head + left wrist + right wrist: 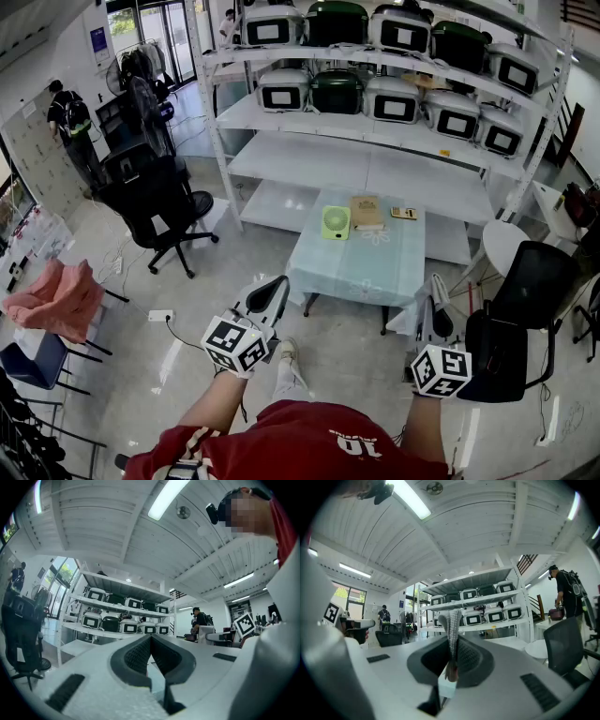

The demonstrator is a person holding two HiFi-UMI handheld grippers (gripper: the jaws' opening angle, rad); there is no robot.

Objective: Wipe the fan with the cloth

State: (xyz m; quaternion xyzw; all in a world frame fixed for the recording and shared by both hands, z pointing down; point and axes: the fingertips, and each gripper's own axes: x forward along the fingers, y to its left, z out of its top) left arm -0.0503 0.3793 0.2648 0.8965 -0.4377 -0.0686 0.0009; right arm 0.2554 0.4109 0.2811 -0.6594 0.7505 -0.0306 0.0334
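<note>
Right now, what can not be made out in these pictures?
Small green square fan: head view, too small to show dust or blades.
Grey woven cloth: right gripper view, mostly hidden between the shut jaws of the right gripper.
Small flat object beside the brown box: head view, too small to name.

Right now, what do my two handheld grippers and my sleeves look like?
The left gripper and right gripper match: pale grey moulded bodies tapering to two pointed jaws lined with dark textured pads. Each carries a cube of black-and-white square markers. The person wears a dark red top with white print.
</note>
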